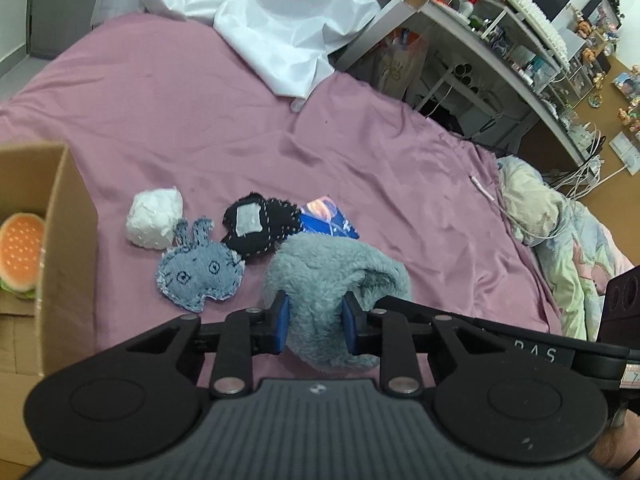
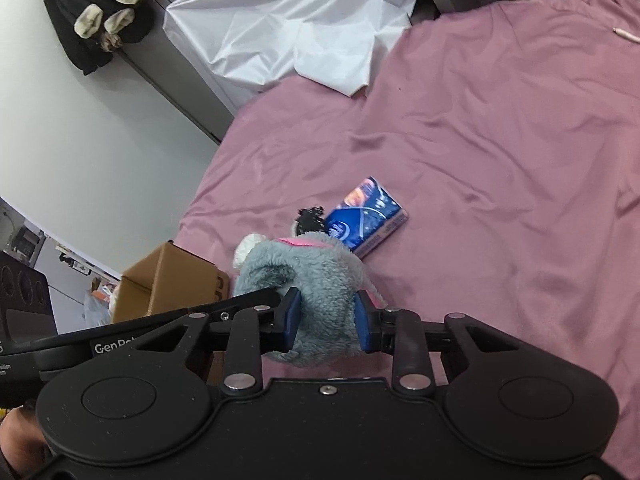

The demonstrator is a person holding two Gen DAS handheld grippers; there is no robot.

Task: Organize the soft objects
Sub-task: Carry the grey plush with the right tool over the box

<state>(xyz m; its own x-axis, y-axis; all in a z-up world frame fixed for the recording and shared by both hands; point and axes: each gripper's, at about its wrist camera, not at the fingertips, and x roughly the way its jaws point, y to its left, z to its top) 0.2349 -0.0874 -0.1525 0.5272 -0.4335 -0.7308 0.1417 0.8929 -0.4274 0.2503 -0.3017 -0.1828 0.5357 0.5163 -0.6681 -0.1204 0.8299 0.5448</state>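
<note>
Pink-sheeted bed (image 1: 200, 120). Grey plush (image 1: 324, 280) pinched by both tools: left tool (image 1: 316, 320) clamped on one end, right tool (image 2: 326, 320) on other. Denim bunny (image 1: 198, 272), black pouch (image 1: 260, 226) at 10 o'clock of left tool; cardboard box (image 1: 60, 240) at 9.

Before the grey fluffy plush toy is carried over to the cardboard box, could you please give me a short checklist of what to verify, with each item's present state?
1. Left gripper shut on the grey fluffy plush toy: ok, both blue pads press into the fur.
2. Right gripper shut on the same toy: ok.
3. Toy lifted clear of the pink bedsheet: cannot tell.
4. Brown cardboard box open with room inside: ok, only an orange burger plush shows in it.
5. Denim bunny patch toy out of the path to the box: not ok, it lies between toy and box.
</note>
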